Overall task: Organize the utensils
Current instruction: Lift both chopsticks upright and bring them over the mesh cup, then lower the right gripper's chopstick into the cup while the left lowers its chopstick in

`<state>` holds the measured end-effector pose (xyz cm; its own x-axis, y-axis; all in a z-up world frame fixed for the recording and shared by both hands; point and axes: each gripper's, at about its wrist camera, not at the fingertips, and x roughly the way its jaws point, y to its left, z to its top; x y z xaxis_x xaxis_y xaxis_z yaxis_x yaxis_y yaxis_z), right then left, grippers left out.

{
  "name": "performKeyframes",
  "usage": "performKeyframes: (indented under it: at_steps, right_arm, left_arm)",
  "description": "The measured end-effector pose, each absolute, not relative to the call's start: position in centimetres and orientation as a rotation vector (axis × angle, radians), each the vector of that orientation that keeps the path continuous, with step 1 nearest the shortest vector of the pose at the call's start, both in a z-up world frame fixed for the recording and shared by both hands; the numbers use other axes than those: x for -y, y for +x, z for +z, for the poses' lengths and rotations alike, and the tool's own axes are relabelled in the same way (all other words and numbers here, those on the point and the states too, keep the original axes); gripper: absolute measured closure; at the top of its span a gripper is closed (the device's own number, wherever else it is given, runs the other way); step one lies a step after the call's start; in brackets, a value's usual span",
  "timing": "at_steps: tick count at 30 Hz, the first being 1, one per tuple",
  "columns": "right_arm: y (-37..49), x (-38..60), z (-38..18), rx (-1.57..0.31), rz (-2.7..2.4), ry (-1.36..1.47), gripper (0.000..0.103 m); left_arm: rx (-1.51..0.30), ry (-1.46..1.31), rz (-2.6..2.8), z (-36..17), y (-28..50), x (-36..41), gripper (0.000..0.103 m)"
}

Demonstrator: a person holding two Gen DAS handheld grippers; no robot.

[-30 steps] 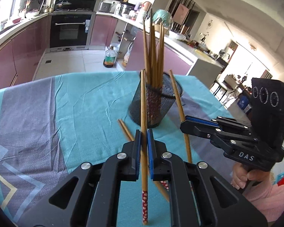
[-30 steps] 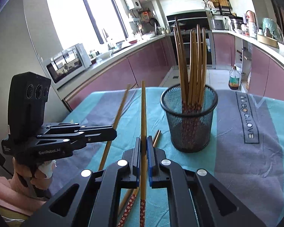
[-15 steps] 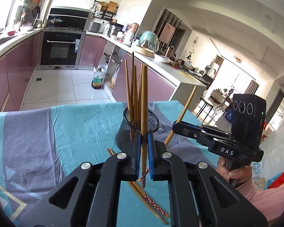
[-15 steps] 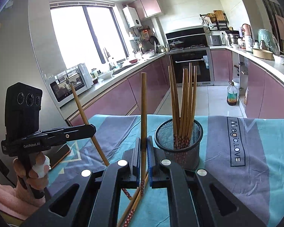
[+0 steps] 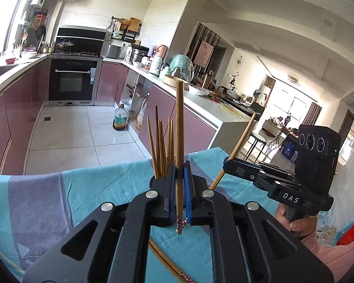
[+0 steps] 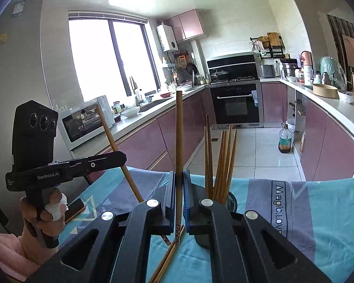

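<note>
Gripping one chopstick (image 5: 179, 127) each (upright), left gripper (image 5: 179, 172), right gripper (image 6: 179, 179)

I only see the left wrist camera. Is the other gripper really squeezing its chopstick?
Observer: Yes. In the right wrist view the right gripper is shut on an upright chopstick.
Operator: Is there writing on the tablecloth?
Observer: Yes. The tablecloth has "Magic.LOVE" printed on a grey stripe on its right side.
Operator: What's near my hand?
Observer: A flat dark thing, probably a phone, lies on the cloth just beside the left hand.
</note>
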<state>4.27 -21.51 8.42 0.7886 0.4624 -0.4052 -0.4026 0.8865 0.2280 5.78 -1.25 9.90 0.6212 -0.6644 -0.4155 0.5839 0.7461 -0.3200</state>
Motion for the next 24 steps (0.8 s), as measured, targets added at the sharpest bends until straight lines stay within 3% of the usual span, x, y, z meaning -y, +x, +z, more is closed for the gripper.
performKeyframes:
  at_steps: [12, 24]
  right_arm:
    - [6.6, 23.1, 11.4, -0.392, 0.427, 0.109, 0.098]
    - [9.4, 22.7, 8.1, -0.5, 0.409, 0.099, 0.098]
  left_arm:
    - [-0.49, -0.135, -0.693, 13.6, 8.2, 2.8, 0.096]
    - [-0.579, -0.063, -0.66, 11.3, 10.9, 5.3, 0.096]
